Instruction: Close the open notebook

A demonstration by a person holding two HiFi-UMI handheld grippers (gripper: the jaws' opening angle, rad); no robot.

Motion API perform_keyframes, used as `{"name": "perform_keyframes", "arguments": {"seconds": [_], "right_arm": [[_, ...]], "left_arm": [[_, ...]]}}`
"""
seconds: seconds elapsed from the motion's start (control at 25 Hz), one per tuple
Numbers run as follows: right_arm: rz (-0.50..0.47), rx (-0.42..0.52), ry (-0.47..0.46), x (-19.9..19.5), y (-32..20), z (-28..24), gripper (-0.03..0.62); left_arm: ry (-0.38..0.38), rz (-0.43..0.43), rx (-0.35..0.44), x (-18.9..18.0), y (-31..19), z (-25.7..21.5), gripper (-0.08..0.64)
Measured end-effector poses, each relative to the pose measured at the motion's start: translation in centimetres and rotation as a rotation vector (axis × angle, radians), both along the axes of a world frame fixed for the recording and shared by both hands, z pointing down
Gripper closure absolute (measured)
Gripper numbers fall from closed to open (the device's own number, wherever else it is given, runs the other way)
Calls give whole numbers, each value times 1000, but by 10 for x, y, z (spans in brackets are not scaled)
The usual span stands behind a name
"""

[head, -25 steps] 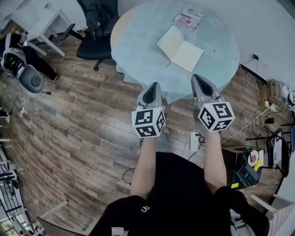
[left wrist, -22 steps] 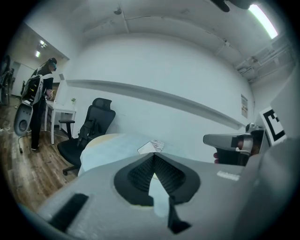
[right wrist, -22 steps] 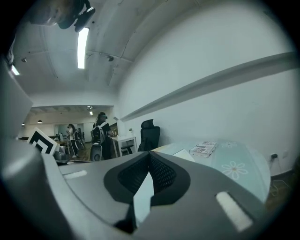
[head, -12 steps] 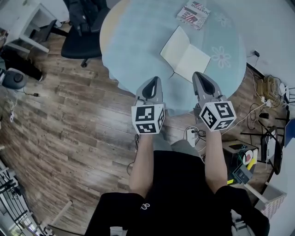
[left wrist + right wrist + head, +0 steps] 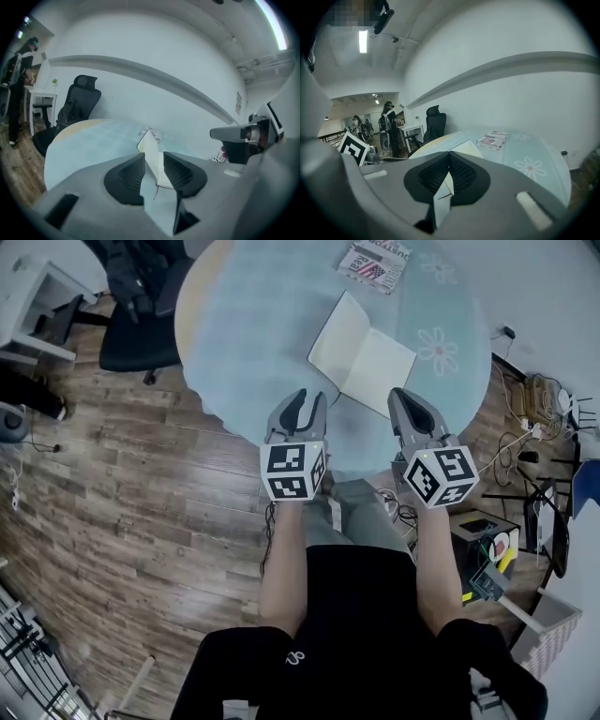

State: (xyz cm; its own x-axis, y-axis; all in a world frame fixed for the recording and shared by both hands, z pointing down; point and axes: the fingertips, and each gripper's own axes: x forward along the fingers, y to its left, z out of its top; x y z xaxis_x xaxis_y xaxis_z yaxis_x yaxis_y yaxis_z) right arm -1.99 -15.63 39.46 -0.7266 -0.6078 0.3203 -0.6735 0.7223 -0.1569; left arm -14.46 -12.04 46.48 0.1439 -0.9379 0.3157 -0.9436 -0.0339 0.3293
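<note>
The open notebook (image 5: 361, 354) lies with blank cream pages on the round, pale blue table (image 5: 244, 324), its left half raised a little. Both grippers hover over the table's near edge, just short of the notebook. My left gripper (image 5: 302, 401) is at the notebook's near left; its jaws are opening with nothing between them. In the left gripper view the notebook (image 5: 151, 146) shows through the gap of the left gripper (image 5: 153, 158). My right gripper (image 5: 405, 401) is shut and empty near the notebook's near right corner. In the right gripper view the right gripper (image 5: 449, 154) points at the notebook (image 5: 467, 149).
A stack of printed books (image 5: 375, 261) lies at the table's far side, behind the notebook. A black office chair (image 5: 131, 306) stands left of the table on the wood floor. Cables and boxes (image 5: 530, 418) crowd the floor to the right. People stand far off by a white desk (image 5: 405, 129).
Both grippers have moved forward from over the floor to the table's near edge, closer to the notebook. The left jaws, shut before, now stand apart.
</note>
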Motion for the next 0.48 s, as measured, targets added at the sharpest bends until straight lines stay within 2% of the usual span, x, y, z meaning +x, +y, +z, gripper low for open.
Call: {"name": "perform_keyframes", "arguments": {"seconds": [0.2, 0.48], "right_arm": [[7, -18, 25, 10, -7, 10, 583], [83, -47, 41, 50, -18, 25, 583]], "left_arm": [[65, -19, -25, -3, -17, 24, 392], [94, -2, -93, 3, -46, 61, 382]]}}
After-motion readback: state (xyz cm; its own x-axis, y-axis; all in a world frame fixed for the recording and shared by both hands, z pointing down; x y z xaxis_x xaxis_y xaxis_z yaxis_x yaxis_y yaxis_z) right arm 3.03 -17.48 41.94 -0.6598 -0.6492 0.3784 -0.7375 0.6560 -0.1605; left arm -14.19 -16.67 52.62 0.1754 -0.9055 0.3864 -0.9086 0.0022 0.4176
